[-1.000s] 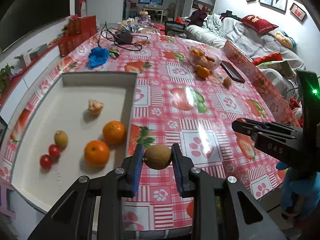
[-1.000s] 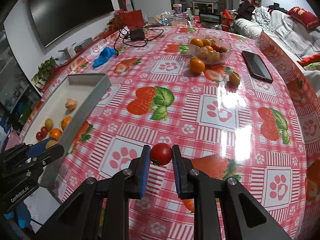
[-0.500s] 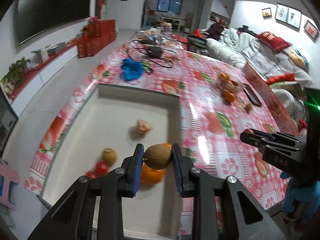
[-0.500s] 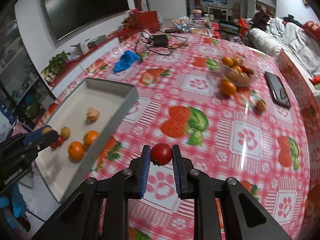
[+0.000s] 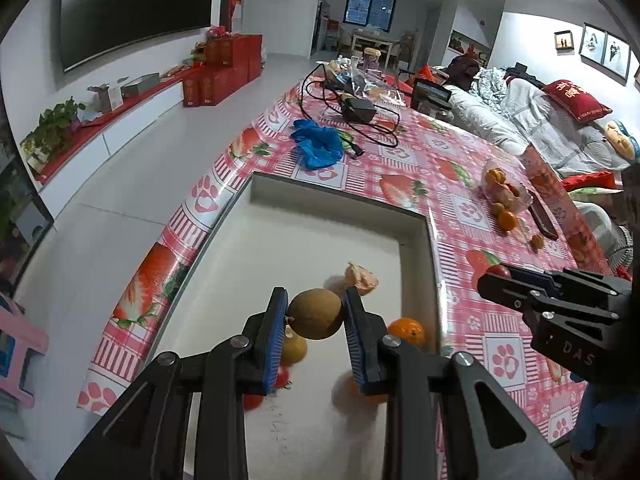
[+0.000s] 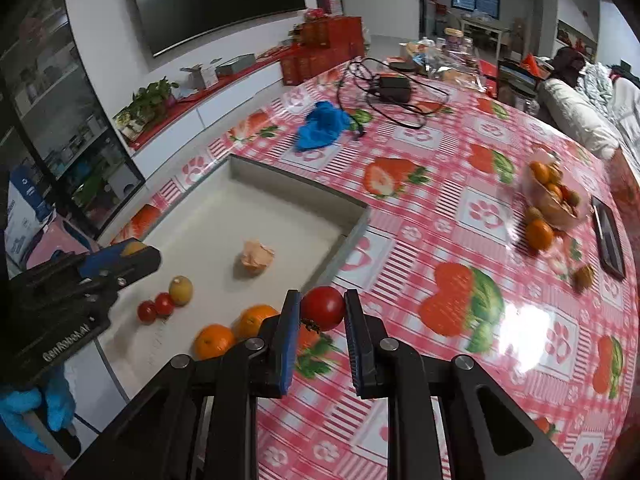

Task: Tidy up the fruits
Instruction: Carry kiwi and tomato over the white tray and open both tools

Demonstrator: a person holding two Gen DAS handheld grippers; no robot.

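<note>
My left gripper (image 5: 316,316) is shut on a brown kiwi (image 5: 315,313) and hangs over the near part of the white tray (image 5: 304,236). Below it in the tray lie another kiwi (image 5: 295,347), two small tomatoes (image 5: 281,377), two oranges (image 5: 406,330) and a crumpled peach paper (image 5: 360,278). My right gripper (image 6: 322,310) is shut on a red tomato (image 6: 322,308), held above the tablecloth just right of the tray's near corner (image 6: 340,256). The left gripper (image 6: 120,258) shows at the left in the right wrist view.
A clear bowl (image 6: 554,196) of fruit stands at the far right, with a loose orange (image 6: 539,234), a small brown fruit (image 6: 583,277) and a black phone (image 6: 608,236) beside it. A blue cloth (image 6: 322,124) and a black adapter (image 6: 394,84) with cables lie beyond the tray.
Both grippers have swung left with their fruit. The left one now hangs over the tray instead of the tablecloth; the right one has come up to the tray's corner.
</note>
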